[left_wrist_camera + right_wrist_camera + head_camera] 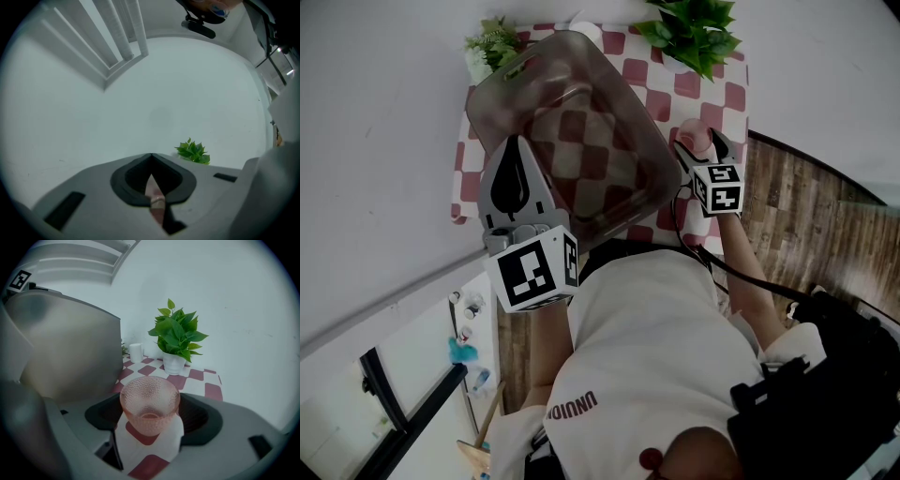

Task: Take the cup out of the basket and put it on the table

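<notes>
A pink dimpled glass cup (150, 404) sits upright between the jaws of my right gripper (150, 427), which is shut on it just above the checked tablecloth (197, 380). In the head view the cup (695, 139) and right gripper (698, 148) are at the table's right side, outside the basket. The translucent grey basket (609, 75) is tilted, and my left gripper (517, 150) lies over its near left wall. In the left gripper view the left gripper (152, 183) has its jaws pressed together, with only a thin pinkish sliver between them.
A leafy plant in a white pot (177, 333) stands at the table's back right, and a small white cylinder (136, 352) stands behind the basket (70, 348). A second small plant (492, 42) is at the back left. Wooden floor (797, 206) lies to the right, a white wall to the left.
</notes>
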A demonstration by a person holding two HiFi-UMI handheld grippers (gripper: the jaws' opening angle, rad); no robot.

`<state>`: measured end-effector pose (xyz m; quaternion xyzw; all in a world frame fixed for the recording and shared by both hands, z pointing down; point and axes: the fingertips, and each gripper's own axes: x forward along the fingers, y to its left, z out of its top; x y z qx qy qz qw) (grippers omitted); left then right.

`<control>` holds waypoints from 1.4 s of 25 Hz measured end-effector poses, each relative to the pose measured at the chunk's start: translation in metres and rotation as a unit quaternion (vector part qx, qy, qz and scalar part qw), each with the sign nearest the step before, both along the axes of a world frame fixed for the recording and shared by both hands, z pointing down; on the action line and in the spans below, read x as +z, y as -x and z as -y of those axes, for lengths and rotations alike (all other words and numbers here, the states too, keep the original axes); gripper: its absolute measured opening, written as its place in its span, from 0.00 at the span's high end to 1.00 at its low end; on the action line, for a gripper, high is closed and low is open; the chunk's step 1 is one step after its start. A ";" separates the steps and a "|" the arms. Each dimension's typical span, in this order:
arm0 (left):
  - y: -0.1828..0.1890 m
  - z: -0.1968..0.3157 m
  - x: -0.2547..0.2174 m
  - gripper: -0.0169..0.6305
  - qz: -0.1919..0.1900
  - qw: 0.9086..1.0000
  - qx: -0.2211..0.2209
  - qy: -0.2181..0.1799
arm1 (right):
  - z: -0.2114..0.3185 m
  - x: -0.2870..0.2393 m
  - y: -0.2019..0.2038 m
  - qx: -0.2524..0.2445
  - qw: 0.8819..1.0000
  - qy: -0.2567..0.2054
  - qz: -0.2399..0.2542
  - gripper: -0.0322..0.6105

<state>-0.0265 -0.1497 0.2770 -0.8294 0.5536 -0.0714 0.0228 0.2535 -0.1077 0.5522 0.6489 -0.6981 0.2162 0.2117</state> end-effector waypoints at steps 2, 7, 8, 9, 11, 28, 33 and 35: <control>-0.001 0.001 0.000 0.96 0.000 1.000 0.001 0.000 | 0.000 0.002 0.000 0.000 1.000 0.002 0.000 0.35; -0.001 0.001 0.000 0.96 -0.001 1.000 0.002 0.000 | -0.001 0.002 0.000 0.001 1.000 0.001 0.000 0.35; -0.001 0.001 0.000 0.96 -0.001 1.000 0.003 0.000 | -0.001 0.002 0.000 0.001 1.000 0.001 0.001 0.35; -0.002 0.001 0.000 0.96 -0.001 1.000 0.003 0.000 | -0.001 0.002 0.000 0.001 1.000 0.001 0.001 0.35; -0.003 0.001 0.001 0.96 -0.001 1.000 0.003 0.002 | -0.002 0.002 -0.001 0.000 1.000 0.001 0.003 0.35; -0.003 0.002 0.001 0.96 -0.004 1.000 0.007 0.001 | -0.004 0.006 0.000 0.002 1.000 0.010 0.001 0.35; -0.004 0.001 0.001 0.96 -0.004 1.000 0.008 0.003 | -0.006 0.005 0.002 0.004 1.000 0.007 0.004 0.35; -0.005 0.001 0.001 0.96 -0.004 1.000 0.009 0.003 | -0.006 0.004 0.002 0.006 1.000 0.004 0.006 0.35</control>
